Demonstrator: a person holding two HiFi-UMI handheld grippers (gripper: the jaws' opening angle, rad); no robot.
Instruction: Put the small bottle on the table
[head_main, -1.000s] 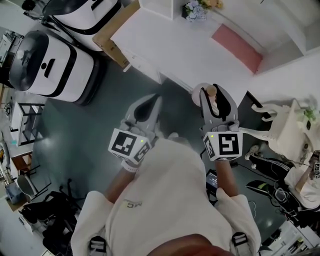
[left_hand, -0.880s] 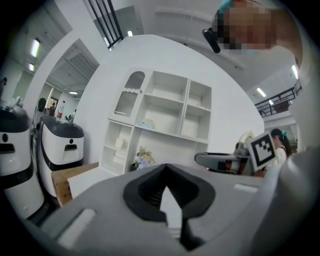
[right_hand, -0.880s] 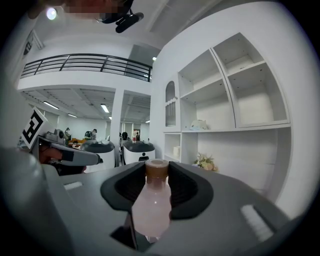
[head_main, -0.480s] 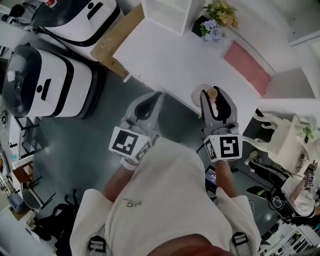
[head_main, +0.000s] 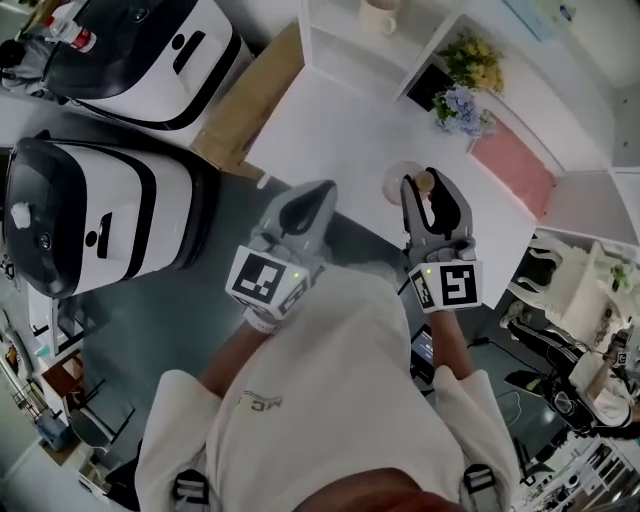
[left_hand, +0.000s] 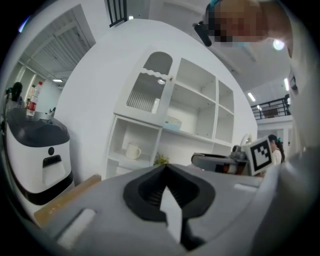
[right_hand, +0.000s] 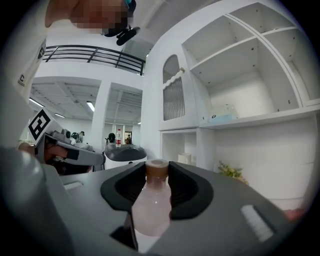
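The small bottle (right_hand: 152, 200) has a pale pink body and a brown cap. It stands upright between the jaws of my right gripper (right_hand: 156, 171), which is shut on it. In the head view the right gripper (head_main: 432, 190) holds the bottle (head_main: 424, 184) over the near edge of the white table (head_main: 340, 120). My left gripper (head_main: 310, 198) is beside it to the left, over the table's edge, shut and holding nothing. The left gripper view shows the left gripper (left_hand: 165, 170) with its tips meeting.
Two white and black machines (head_main: 90, 220) (head_main: 150, 40) stand at the left on the dark floor. A wooden board (head_main: 240, 100) lies along the table's left side. A white shelf holds a mug (head_main: 380, 15). Flowers (head_main: 465, 100) and a pink mat (head_main: 510, 165) lie on the table's far side.
Both grippers have come forward toward the table, which now lies nearer and lower in the head view. The bottle stays in the right gripper.
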